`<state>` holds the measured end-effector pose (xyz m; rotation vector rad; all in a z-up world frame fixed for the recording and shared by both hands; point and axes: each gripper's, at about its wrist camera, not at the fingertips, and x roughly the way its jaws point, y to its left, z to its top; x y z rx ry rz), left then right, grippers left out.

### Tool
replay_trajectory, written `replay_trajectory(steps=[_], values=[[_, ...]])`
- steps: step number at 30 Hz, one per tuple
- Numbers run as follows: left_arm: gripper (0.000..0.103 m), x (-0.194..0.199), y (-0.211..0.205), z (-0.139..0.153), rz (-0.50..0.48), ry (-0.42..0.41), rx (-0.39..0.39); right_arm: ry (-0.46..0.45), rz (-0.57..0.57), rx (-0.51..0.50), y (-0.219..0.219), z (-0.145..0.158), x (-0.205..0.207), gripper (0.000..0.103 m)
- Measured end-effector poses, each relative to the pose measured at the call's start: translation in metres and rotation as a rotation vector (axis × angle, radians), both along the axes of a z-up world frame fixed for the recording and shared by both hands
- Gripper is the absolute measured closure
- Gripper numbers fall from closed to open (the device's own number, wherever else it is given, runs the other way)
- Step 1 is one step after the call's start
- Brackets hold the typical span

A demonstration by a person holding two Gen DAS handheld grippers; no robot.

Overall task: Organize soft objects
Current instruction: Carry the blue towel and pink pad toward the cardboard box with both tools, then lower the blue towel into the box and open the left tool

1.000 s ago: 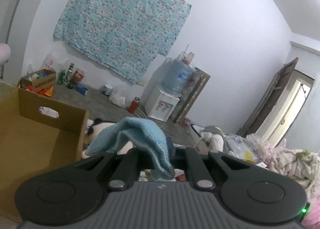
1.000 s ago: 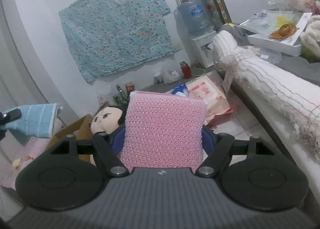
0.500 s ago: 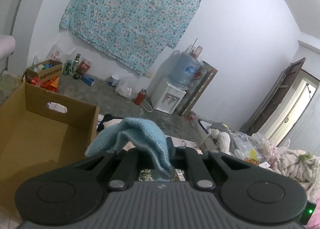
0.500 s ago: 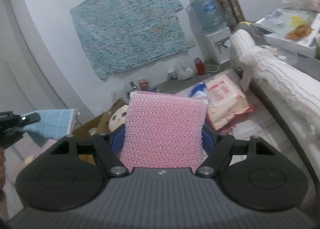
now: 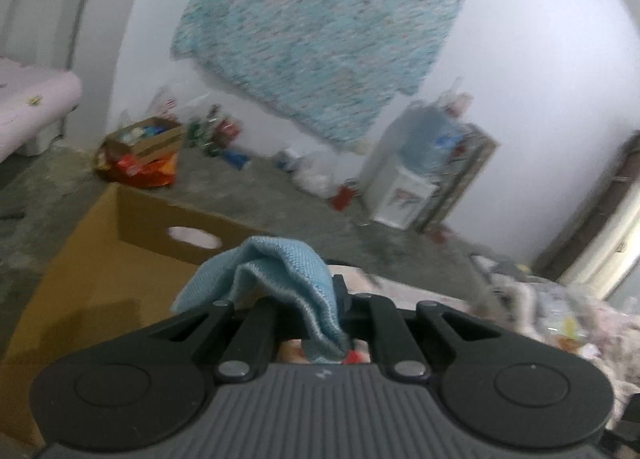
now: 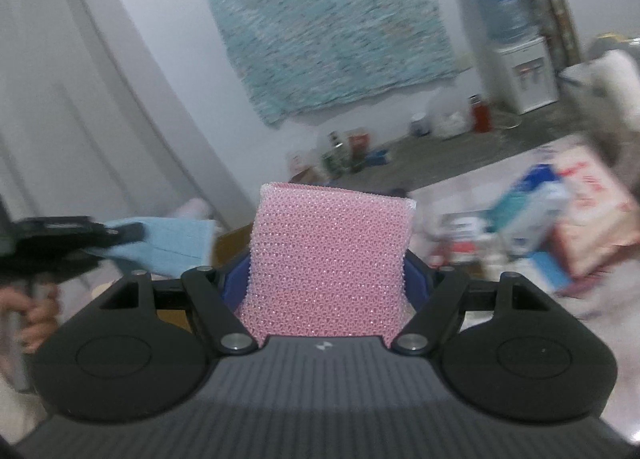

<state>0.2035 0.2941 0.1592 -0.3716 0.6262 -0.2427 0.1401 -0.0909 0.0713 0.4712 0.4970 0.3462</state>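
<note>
A lived-in room of a home, plainly. Flowered blue cloth (image 5: pixel 320 47) pinned to a white wall, water dispenser (image 5: pixel 404 195) with its big bottle against it, bottles and a small carton of odds and ends (image 5: pixel 144 139) along the bare concrete floor (image 5: pixel 256 195). Open cardboard box (image 5: pixel 100 279) nearby, pink bedding (image 5: pixel 28 91) at the left edge, a doorway (image 5: pixel 604 251) to the right.

White walls; floral teal cloth (image 5: pixel 320 55) hung on wall. Water dispenser (image 5: pixel 404 195) on grey concrete floor (image 5: pixel 288 203). Doorway (image 5: pixel 600 243) at right.
</note>
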Motion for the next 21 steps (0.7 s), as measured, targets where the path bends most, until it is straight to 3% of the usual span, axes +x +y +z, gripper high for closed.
replay_trajectory(steps=[4,8,12,14,16,20,21], values=[[0.096,0.060,0.037,-0.026,0.055,0.072,-0.008,0.022,0.070,0.006,0.048,0.003,0.039,0.029],[0.096,0.121,0.068,-0.047,0.067,0.063,0.005,0.033,0.132,0.032,0.088,0.002,0.077,0.029],[0.095,0.159,0.091,-0.123,0.180,0.210,0.055,0.059,0.194,0.025,0.125,-0.007,0.107,0.029],[0.095,0.169,0.108,-0.168,0.218,0.342,0.004,0.087,0.217,0.021,0.138,-0.014,0.117,0.029],[0.095,0.168,0.121,-0.192,0.250,0.407,-0.049,0.099,0.250,0.025,0.152,-0.019,0.120,0.029],[0.091,0.164,0.134,-0.201,0.244,0.475,0.053,0.116,0.288,0.027,0.165,-0.026,0.122,0.028],[0.080,0.163,0.139,-0.203,0.236,0.493,0.067,0.116,0.292,0.024,0.165,-0.028,0.123,0.028]])
